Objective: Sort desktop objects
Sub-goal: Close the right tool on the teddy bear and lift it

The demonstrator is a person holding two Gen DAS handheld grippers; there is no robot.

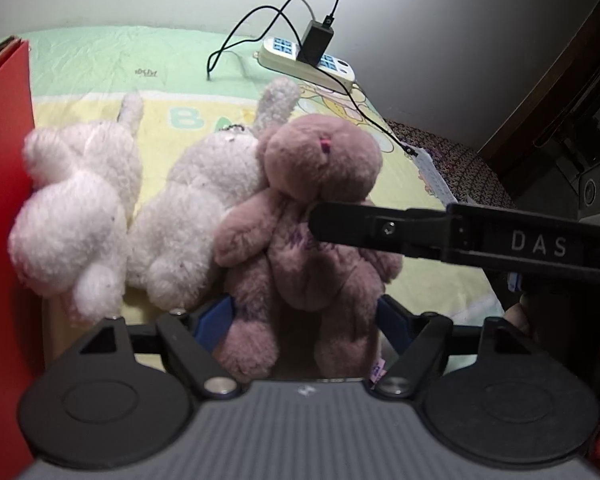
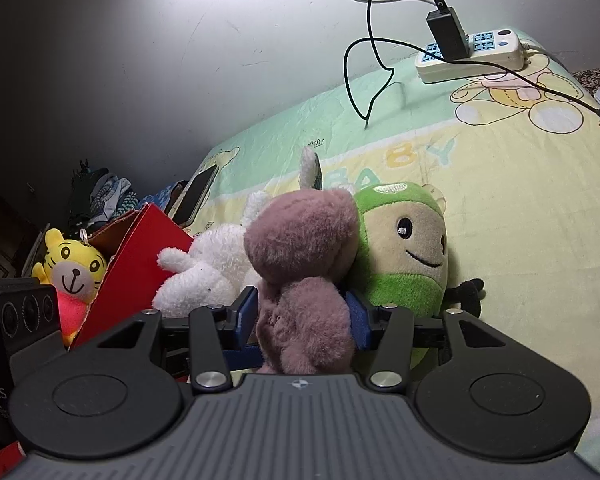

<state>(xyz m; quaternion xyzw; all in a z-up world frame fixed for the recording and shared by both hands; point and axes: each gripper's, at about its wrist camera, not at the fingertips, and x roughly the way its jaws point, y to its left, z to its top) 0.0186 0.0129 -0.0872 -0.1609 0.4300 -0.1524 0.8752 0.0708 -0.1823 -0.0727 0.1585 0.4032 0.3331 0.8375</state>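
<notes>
Red box (image 2: pixel 136 256) with yellow tiger plush (image 2: pixel 74 268)

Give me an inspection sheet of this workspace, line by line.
Surface: pastel baby-print sheet, wrinkled.
Job's things: mauve plush bear lying against two white plush rabbits; green plush beside the bear; yellow tiger plush in the red box.
Clutter: phone near the box.
Grippers: left gripper astride the bear's legs, blue fingers against the fur; right gripper around the bear's body from its side.
Cables: black charger cable looping from the power strip across the sheet.
Surroundings: plain wall; dark furniture at the edge.
</notes>
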